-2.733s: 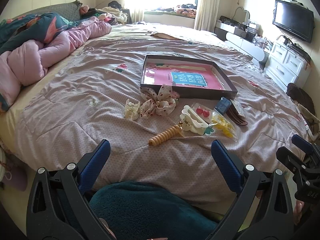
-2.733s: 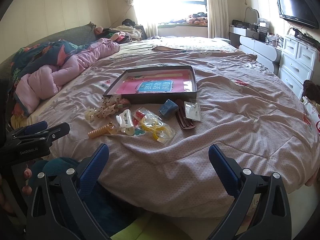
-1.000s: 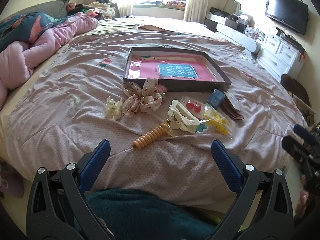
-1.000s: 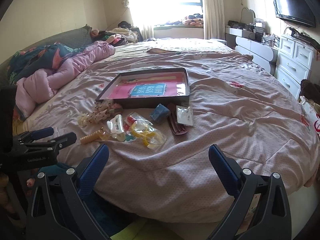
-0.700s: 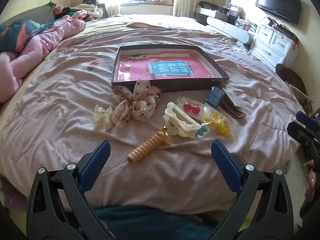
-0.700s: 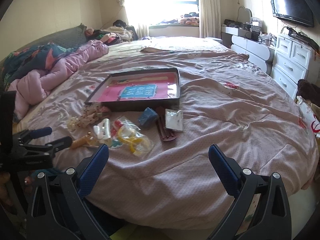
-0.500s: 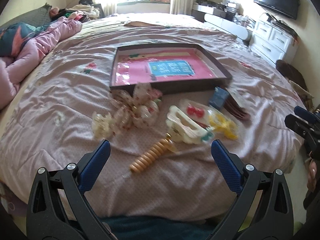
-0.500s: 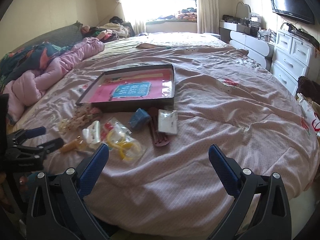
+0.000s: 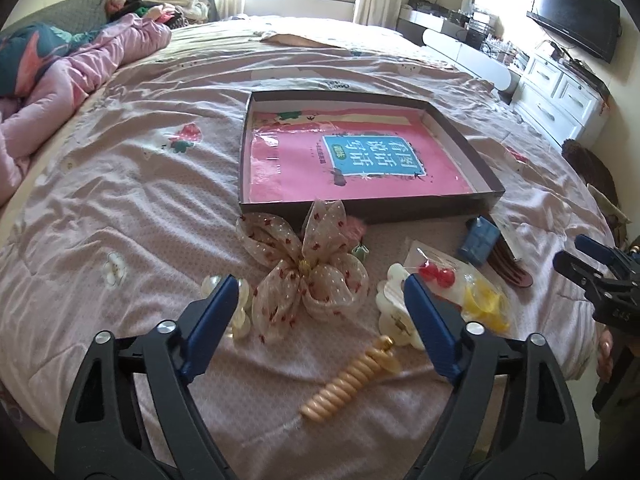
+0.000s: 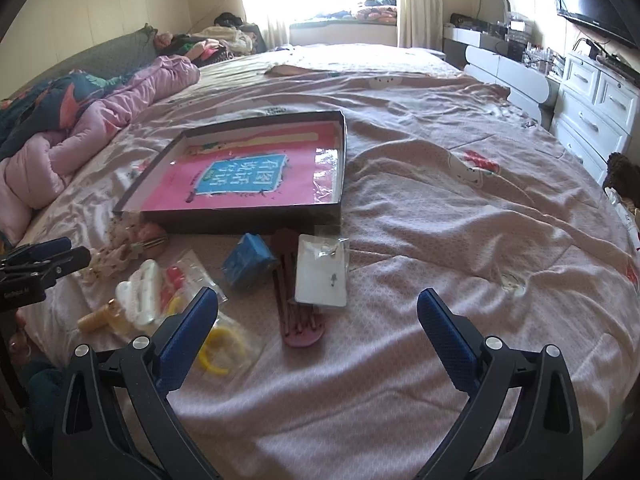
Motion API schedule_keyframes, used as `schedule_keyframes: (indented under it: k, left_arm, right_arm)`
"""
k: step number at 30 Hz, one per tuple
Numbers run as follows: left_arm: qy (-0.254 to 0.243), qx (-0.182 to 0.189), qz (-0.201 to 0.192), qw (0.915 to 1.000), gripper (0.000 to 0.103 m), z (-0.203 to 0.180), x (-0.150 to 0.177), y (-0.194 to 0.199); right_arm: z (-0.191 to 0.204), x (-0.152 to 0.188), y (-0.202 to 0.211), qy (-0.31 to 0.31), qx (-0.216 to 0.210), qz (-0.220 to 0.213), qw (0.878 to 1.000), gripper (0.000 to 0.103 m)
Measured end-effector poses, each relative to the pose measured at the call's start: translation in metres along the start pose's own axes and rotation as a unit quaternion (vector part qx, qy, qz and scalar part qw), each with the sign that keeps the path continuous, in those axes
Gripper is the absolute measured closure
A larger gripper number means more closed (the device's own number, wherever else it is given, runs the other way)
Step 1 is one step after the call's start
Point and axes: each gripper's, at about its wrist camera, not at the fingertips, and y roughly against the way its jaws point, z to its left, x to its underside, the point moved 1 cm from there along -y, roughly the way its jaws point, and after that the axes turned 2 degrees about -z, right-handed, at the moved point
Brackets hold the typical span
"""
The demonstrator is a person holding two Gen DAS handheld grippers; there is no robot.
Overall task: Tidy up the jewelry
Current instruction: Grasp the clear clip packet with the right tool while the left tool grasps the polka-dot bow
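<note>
Hair accessories and jewelry lie on the pink bedspread in front of a shallow dark box [image 9: 472,151] with a pink lining. My left gripper [image 9: 318,304] hovers just above the dotted fabric bow [image 9: 304,276]; its jaws are closing, and no pad touches the bow. Beside it lie a pale claw clip [image 9: 236,312], a white claw clip [image 9: 394,312], a beige spiral tie [image 9: 352,376] and a bag of red and yellow pieces [image 9: 460,284]. My right gripper [image 10: 318,326] is open above a brown comb [image 10: 298,308] and an earring card [image 10: 322,276], near a blue box [image 10: 246,260].
A rumpled pink quilt [image 9: 60,76] lies at the bed's left side. White drawers [image 10: 596,108] and a wall television [image 9: 574,16] stand along the right. The right gripper shows at the right edge [image 9: 600,276] of the left wrist view. Bare bedspread [image 10: 480,208] spreads right of the box.
Both grippers have moved forward over the bed toward the items, which now look larger and closer. The left gripper's jaws have narrowed; the right gripper's jaws stay wide.
</note>
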Motion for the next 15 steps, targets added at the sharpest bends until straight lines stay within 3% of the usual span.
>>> schedule_keyframes:
  k: [4, 9, 12, 15]
  left_arm:
    - [0.008, 0.0, 0.008, 0.9999, 0.029, 0.005, -0.004, -0.011]
    - [0.009, -0.002, 0.025, 0.9996, 0.043, 0.009, -0.005, -0.026]
    - [0.013, 0.001, 0.034, 0.9993, 0.043, 0.015, -0.004, -0.032]
    - [0.013, 0.006, 0.039, 0.9991, 0.043, 0.016, -0.002, -0.035]
  right_arm:
    - [-0.004, -0.003, -0.019, -0.002, 0.002, 0.015, 1.0, 0.006]
    - [-0.01, -0.006, -0.044, -0.01, 0.0, 0.029, 1.0, 0.008]
    - [-0.014, -0.007, -0.058, -0.017, -0.013, 0.044, 0.999, 0.024]
    - [-0.018, -0.006, -0.073, -0.03, -0.027, 0.064, 0.997, 0.033]
